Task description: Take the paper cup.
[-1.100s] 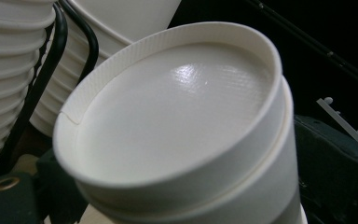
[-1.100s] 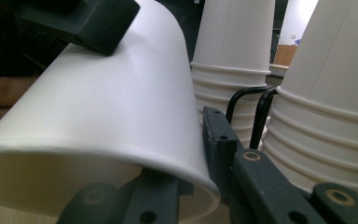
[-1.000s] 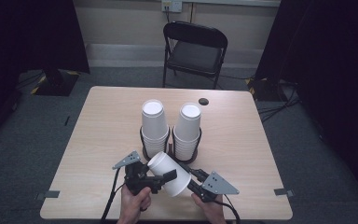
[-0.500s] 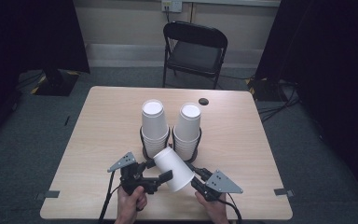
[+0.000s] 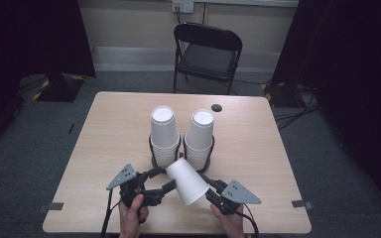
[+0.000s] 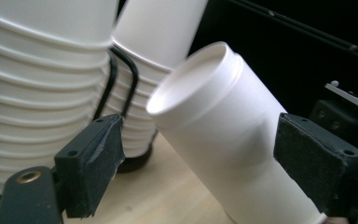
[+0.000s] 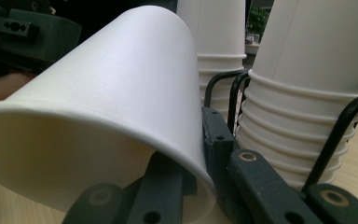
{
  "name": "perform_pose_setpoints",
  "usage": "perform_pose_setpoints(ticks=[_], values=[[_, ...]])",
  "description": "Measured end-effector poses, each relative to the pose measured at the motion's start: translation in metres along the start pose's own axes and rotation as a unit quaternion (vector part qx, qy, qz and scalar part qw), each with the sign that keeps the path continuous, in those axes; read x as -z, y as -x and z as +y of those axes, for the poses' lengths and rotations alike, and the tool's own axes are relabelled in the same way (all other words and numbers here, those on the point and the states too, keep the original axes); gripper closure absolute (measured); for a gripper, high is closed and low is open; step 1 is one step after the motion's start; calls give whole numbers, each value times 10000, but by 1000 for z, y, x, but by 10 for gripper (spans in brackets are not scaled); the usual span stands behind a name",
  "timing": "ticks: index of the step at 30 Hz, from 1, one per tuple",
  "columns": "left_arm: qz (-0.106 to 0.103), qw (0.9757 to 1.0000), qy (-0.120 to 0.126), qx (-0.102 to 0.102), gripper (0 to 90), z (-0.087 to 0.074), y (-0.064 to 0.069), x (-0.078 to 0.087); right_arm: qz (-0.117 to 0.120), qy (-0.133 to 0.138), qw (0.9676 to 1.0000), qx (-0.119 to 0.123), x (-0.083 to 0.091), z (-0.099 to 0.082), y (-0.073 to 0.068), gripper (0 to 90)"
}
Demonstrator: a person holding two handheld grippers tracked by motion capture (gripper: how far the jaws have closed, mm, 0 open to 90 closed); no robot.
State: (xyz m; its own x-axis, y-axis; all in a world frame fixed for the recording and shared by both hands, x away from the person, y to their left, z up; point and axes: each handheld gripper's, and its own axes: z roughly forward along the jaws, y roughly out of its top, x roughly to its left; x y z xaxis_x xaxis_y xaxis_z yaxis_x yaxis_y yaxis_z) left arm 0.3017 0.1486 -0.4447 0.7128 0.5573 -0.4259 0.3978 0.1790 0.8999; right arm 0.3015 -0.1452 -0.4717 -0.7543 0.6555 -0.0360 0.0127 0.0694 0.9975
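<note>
A single white paper cup (image 5: 186, 181) hangs tilted over the table's near edge, with its closed end up toward the stacks and its mouth down to the right. My right gripper (image 5: 209, 191) is shut on the wall at the cup's (image 7: 112, 102) rim, one finger inside and one outside (image 7: 191, 158). My left gripper (image 5: 162, 179) stands open beside the cup's closed end. In the left gripper view the cup (image 6: 228, 130) lies between the wide-spread pads (image 6: 91, 163). Two tall stacks of upside-down white cups (image 5: 162, 134) (image 5: 200, 136) stand in black wire holders just behind.
The light wooden table (image 5: 278, 148) has a small black round object (image 5: 216, 107) near its far edge. A black folding chair (image 5: 206, 52) stands behind the table. Cables trail from both grippers over the near edge.
The held cup has tipped from lying nearly level to pointing its closed end up toward the stacks. Both hands have drawn slightly nearer the table's front edge.
</note>
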Motion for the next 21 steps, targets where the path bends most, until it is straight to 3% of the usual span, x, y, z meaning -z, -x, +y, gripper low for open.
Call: perform_pose_setpoints(ticks=[1, 4, 7, 9, 10, 15, 17, 19, 21], values=[[-73, 10000, 37, 1, 164, 0, -1, 1, 1, -74, 10000, -8, 0, 0, 1, 859], [239, 9992, 127, -293, 164, 0, -1, 2, 32, -259, 9997, -6, 1, 0, 2, 859], [391, 9976, 77, -565, 163, 1, 0, 3, 26, -451, 9990, 66, 1, 0, 2, 859], [257, 9978, 61, -603, 166, 3, 1, 3, 23, -578, 9983, 19, 1, 0, 2, 859], [311, 9970, 36, -711, 166, 4, 3, 4, 45, -609, 9981, 33, 1, 0, 3, 859], [597, 9885, -125, -1380, 172, 8, 11, 3, 128, -848, 9962, 144, -1, -1, 1, 859], [706, 9853, -214, -1539, 170, 9, 13, 2, 159, -985, 9949, 133, -2, -1, 1, 859], [708, 9816, -184, -1764, 192, 9, 14, 3, 175, -1132, 9934, 78, -3, -1, 3, 857], [609, 9813, -196, -1815, 172, 9, 13, 4, 213, -1250, 9919, -32, -2, -1, 6, 857]])
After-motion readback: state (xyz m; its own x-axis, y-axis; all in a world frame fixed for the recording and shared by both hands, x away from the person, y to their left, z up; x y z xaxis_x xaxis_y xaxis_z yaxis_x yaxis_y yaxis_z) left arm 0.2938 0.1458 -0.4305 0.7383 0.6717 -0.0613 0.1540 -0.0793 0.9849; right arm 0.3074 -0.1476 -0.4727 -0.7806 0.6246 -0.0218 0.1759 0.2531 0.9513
